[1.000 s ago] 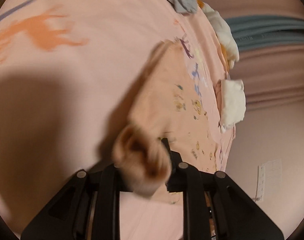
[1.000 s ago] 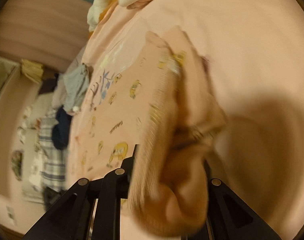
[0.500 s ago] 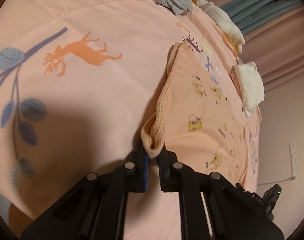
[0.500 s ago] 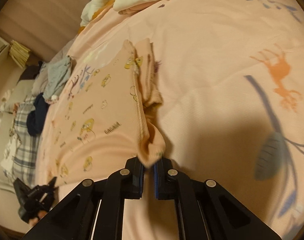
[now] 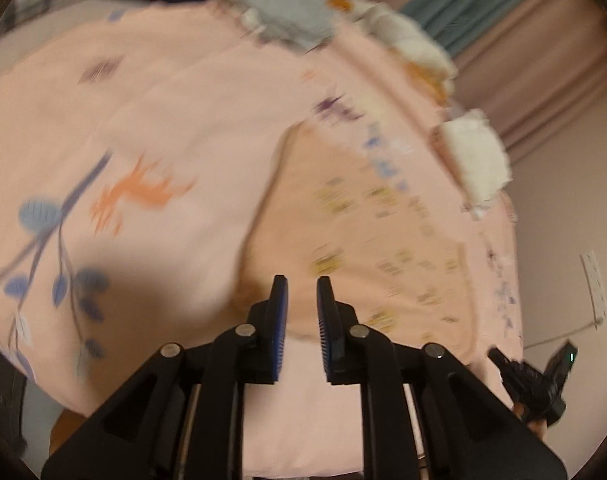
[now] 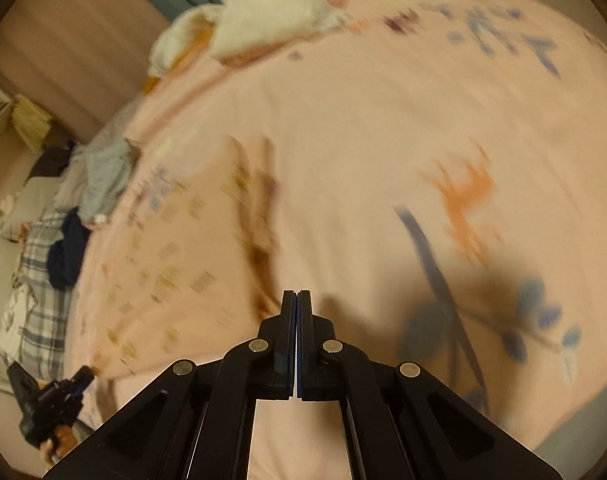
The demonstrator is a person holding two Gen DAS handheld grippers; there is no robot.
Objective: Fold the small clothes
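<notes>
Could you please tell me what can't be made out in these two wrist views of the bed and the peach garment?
- Peach garment: motion blur in both views smears its yellow print; the motifs are unreadable, and how neatly the fold sits is unclear.
- Left gripper: nothing between its fingers; its body is cut off by the bottom edge.
- Right gripper: fingers together; its lower part hides the nearest strip of bed.
- Pile of clothes: small, blurred, pieces indistinguishable.

Peach garment point(image 5: 343, 240), small yellow prints
</notes>
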